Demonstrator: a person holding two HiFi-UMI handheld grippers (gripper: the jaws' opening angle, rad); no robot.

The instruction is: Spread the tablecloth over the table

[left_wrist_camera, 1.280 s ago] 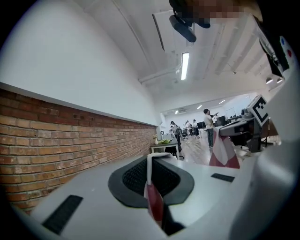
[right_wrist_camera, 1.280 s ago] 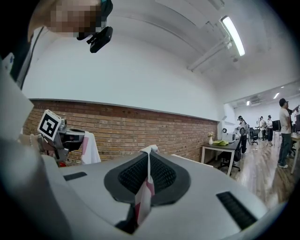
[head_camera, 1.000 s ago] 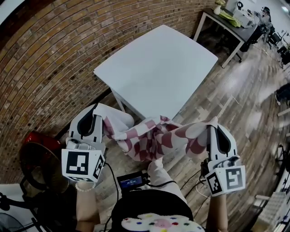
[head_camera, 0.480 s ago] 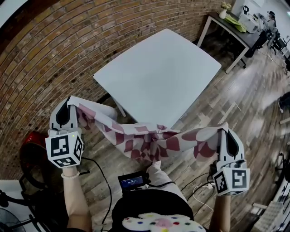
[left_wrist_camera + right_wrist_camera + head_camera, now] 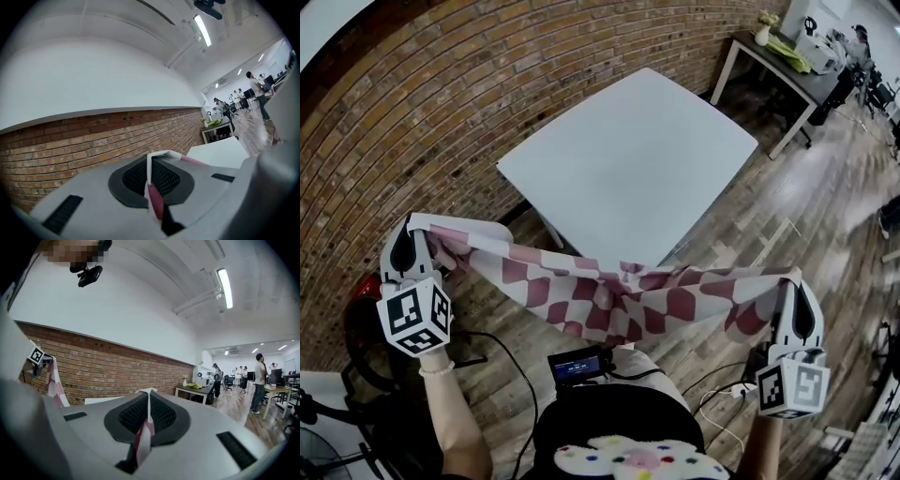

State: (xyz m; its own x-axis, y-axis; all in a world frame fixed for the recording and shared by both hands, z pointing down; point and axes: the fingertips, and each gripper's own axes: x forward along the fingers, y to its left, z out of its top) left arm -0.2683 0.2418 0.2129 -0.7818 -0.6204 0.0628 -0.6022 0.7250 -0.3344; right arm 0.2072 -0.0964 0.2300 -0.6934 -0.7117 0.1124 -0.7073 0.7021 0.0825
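Observation:
A red-and-white checked tablecloth (image 5: 609,295) hangs stretched between my two grippers, in front of the bare white square table (image 5: 628,159). My left gripper (image 5: 411,228) at the left is shut on one corner of the cloth (image 5: 154,197), whose edge sticks up between the jaws. At the right, my right gripper (image 5: 794,279) is shut on the other corner (image 5: 144,432). The cloth sags in the middle, below the table's near corner. In the right gripper view the left gripper (image 5: 40,359) and its cloth end show at the far left.
A brick wall (image 5: 412,103) runs along the table's left side. A dark table (image 5: 787,61) with items stands at the back right, people beyond it (image 5: 258,380). A small screen device (image 5: 577,366) and cables lie on the wood floor near my legs.
Both grippers have moved apart and a little up, pulling the bunched cloth out into a wide stretched band.

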